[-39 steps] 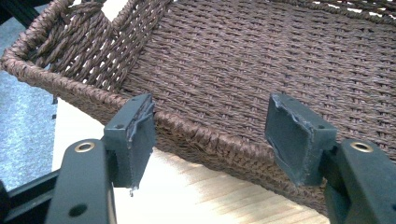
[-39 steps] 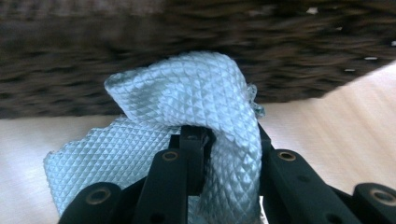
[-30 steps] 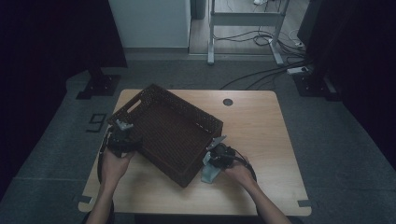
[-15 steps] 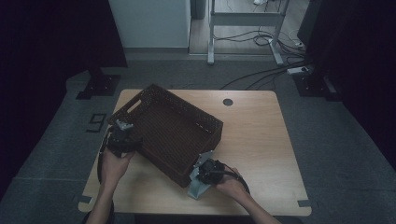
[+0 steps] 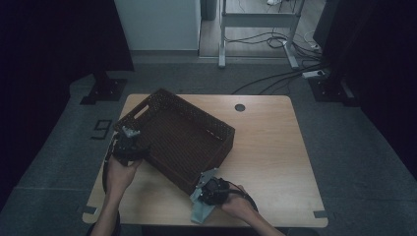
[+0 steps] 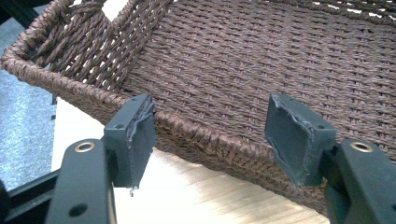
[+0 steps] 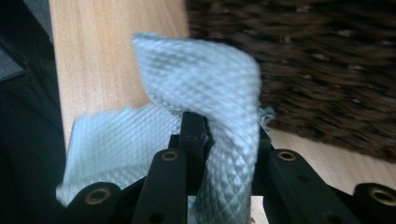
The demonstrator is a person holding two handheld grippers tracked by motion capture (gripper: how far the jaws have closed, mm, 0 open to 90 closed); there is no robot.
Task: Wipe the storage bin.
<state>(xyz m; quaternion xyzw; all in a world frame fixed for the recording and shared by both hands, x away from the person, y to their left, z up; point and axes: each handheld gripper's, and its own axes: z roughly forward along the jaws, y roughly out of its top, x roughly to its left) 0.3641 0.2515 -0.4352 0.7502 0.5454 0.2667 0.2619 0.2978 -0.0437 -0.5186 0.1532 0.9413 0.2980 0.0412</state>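
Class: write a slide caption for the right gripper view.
Right claw pinching a pale grey cloth beside the brown wicker basket.

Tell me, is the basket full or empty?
Empty. The brown woven basket shows only its bare woven bottom; the pale cloth is outside, beside it.

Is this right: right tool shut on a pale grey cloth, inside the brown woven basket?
Not inside. The right tool is shut on the pale grey textured cloth, but outside the brown woven wicker basket, at its near corner on the light wooden table, per the high view.
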